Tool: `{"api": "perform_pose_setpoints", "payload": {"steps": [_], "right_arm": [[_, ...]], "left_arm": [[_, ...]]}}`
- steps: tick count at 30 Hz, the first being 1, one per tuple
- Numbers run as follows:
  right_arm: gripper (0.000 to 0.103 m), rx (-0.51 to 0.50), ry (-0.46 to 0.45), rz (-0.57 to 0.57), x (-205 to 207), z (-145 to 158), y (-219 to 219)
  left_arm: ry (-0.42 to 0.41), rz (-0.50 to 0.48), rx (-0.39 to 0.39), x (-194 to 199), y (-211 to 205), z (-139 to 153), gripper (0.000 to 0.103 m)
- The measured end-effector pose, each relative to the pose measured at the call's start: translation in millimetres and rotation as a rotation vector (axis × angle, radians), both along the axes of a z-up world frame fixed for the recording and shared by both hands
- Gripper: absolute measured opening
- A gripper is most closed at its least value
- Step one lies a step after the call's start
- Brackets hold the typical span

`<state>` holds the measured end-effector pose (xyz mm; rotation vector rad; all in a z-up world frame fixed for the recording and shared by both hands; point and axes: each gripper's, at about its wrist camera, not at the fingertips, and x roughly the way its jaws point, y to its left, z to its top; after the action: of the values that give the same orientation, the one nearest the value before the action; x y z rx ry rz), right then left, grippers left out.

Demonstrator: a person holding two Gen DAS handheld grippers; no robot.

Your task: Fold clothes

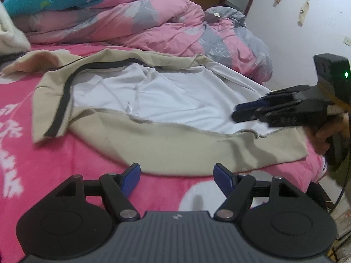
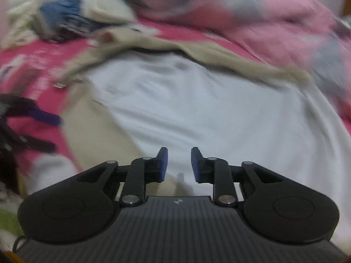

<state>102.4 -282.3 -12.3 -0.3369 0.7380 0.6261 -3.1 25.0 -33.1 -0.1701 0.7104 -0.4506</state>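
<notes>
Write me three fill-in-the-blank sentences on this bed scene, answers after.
1. The beige garment has a ____ lining.
2. The garment lies on a ____ sheet.
3. Between the left claw pads there is ____.

Answers: white; pink; nothing
</notes>
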Motion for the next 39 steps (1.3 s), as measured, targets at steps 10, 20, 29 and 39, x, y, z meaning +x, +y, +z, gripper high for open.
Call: {"api": "perform_pose_setpoints", "payload": {"steps": [10,20,29,39], "right_arm": [[0.027,0.161,0.092,-0.31,-31.7,-39.7,-77.6],[0.057,0.388,0.042,-0.559,-101.9,-15.8,-128.3],[0.09,0.504,-0.012,-0.264,-81.4,10.9,-32.8],[0.102,0.589,-0.079,-0.089,-78.5,32.3,54.7]], "left_arm": [[0.016,0.04,0.004,-11.7,9.0,-5.4,0.075],[0.002,0.09,0.015,-16.3,16.3,-1.8,0.075],[-0.047,0.176,0.058,-24.9,28.5,6.7,0.075],[-0.206,0.311,0.162,-17.6,37.6,18.3,0.075]]}}
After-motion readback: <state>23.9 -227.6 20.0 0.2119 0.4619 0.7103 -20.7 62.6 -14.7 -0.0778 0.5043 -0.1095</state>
